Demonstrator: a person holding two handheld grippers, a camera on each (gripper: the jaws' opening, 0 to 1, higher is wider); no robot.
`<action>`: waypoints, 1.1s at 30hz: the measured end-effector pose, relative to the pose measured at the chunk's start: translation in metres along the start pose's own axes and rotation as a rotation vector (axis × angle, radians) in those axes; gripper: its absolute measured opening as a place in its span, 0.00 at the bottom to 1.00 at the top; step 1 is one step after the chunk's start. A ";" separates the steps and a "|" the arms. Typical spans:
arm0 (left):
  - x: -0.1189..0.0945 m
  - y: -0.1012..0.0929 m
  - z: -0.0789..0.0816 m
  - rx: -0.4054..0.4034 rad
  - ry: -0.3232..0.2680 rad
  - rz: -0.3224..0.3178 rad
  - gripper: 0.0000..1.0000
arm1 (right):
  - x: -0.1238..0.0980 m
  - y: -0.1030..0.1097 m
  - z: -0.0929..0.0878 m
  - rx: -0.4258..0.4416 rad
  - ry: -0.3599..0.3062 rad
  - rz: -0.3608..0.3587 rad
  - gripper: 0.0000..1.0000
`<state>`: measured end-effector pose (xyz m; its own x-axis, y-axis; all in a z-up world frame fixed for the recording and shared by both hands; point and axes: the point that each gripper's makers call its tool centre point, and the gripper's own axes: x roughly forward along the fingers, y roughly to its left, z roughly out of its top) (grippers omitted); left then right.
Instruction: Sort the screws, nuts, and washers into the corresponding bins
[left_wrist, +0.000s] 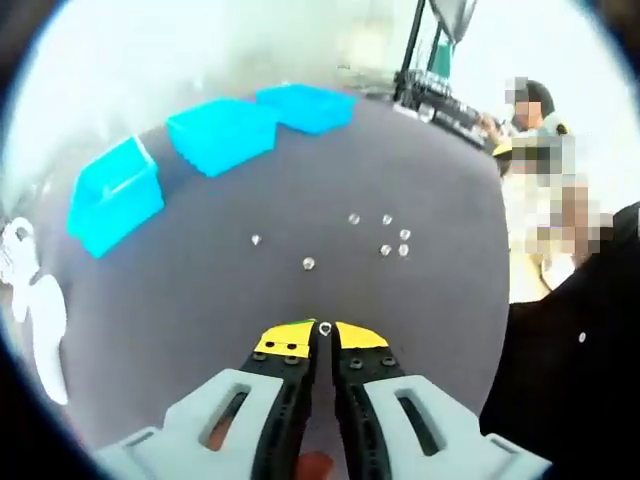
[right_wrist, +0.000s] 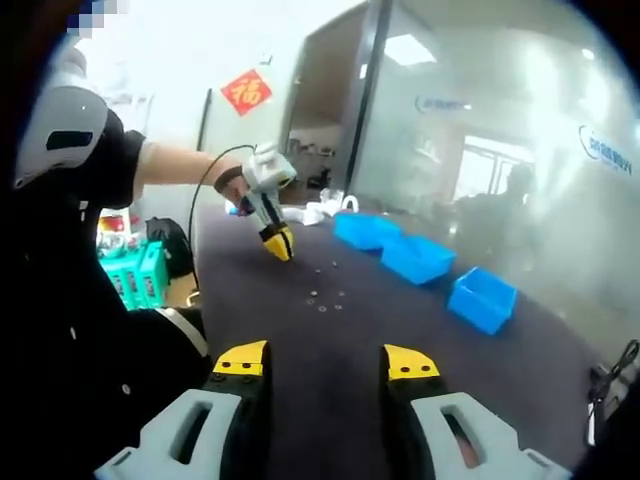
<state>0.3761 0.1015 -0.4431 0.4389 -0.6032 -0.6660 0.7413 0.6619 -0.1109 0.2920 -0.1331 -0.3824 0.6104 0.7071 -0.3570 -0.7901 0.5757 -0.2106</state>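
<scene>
My left gripper (left_wrist: 325, 336) is shut, its yellow-tipped jaws pinching a small silvery ring-shaped part (left_wrist: 325, 327) just above the dark grey table (left_wrist: 200, 310). I cannot tell whether it is a nut or a washer. Several small metal parts (left_wrist: 386, 236) lie scattered ahead, two more nearer (left_wrist: 308, 263). Three blue bins (left_wrist: 222, 133) stand in a row at the far left. In the right gripper view, my right gripper (right_wrist: 325, 362) is open and holds nothing. The left gripper (right_wrist: 278, 243) hangs over the table there, beside the parts (right_wrist: 325, 297) and the bins (right_wrist: 418, 258).
White objects (left_wrist: 40, 320) lie at the table's left edge. A person (left_wrist: 535, 200) sits beyond the right edge, with a black rack (left_wrist: 440, 100) behind. Green crates (right_wrist: 135, 270) stand on the floor at the left. A glass wall (right_wrist: 480, 150) runs behind the bins.
</scene>
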 end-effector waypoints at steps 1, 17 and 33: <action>-0.002 -0.002 0.003 -0.006 -0.023 -0.002 0.05 | -0.001 -0.001 0.001 0.004 -0.005 -0.004 0.39; -0.063 -0.009 0.083 0.006 -0.514 0.113 0.04 | -0.007 -0.006 0.023 0.067 -0.119 -0.096 0.39; -0.105 0.032 0.105 -0.042 -0.762 0.356 0.04 | -0.003 -0.006 0.047 0.082 -0.201 -0.119 0.39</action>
<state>0.4070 0.1392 -0.2989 0.8768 -0.4806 0.0118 0.4808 0.8765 -0.0260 0.2978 -0.1195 -0.3370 0.7040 0.6955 -0.1441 -0.7101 0.6850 -0.1631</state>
